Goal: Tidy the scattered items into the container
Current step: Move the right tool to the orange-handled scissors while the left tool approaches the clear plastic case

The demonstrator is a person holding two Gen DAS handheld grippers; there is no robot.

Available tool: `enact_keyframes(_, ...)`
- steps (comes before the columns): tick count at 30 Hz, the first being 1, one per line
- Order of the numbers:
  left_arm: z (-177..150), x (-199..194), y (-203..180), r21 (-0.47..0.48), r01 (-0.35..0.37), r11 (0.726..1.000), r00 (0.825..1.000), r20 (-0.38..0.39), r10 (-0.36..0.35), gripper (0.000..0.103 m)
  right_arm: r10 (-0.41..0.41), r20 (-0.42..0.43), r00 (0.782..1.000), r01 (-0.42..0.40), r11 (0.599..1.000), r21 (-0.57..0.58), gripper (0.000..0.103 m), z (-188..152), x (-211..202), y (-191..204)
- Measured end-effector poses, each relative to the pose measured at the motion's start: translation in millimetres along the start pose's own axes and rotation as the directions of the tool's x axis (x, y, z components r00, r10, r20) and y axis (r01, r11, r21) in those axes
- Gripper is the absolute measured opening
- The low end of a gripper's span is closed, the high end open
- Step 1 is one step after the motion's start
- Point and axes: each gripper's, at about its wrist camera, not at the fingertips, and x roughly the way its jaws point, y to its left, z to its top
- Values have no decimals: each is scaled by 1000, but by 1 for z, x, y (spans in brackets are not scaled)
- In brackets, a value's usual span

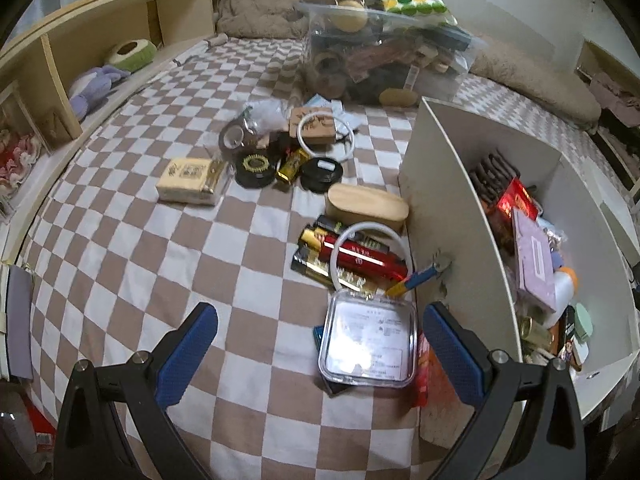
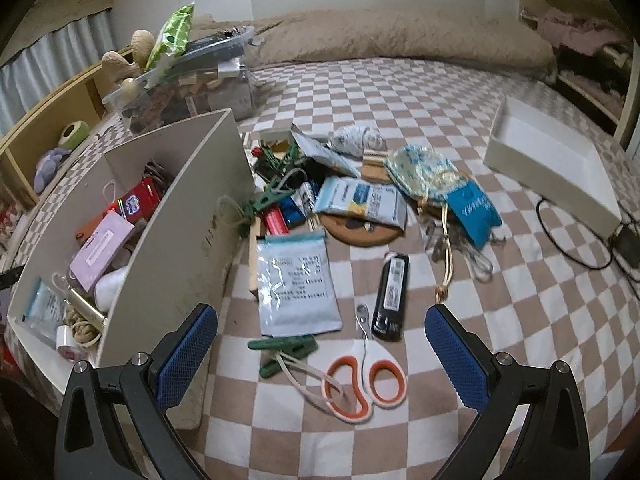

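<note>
A white open box (image 1: 448, 184) (image 2: 200, 184), partly filled with small items, stands on a checkered bed. In the left wrist view my left gripper (image 1: 320, 356) is open above a clear square plastic case (image 1: 368, 344), which lies just left of the box wall. Beyond the case lie a red tube (image 1: 366, 258), gold and black packs and an oval wooden box (image 1: 366, 206). In the right wrist view my right gripper (image 2: 320, 354) is open over orange-handled scissors (image 2: 366, 376), a green clip (image 2: 282, 346), a black remote-like item (image 2: 390, 296) and a flat pouch (image 2: 298, 286).
A clear bin (image 1: 384, 60) stuffed with things stands at the bed's head. A white lid or tray (image 2: 552, 156) lies at the right, with black cables (image 2: 576, 236) beside it. More clutter sits mid-bed (image 1: 280, 156) (image 2: 360, 184). A wooden shelf (image 1: 100, 60) runs along the left.
</note>
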Motion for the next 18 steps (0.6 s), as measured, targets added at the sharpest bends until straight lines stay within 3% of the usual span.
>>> enact_keyframes(5,-6,7,1,-4,13,1000,1000,-28,-13,103,-15,10,1000,16,1000,-7,103,-11,2,-8)
enact_keyframes(11,-12,13,8,-40,37,998,998,-46,-39,103,-96,29,995,96,995,-18,103,-22,8,-14)
enact_keyframes(18,-13,24,15,-60,52,997,997,-56,-55,103,-95,-59,994,93,995,-36,103,-38,25,-15)
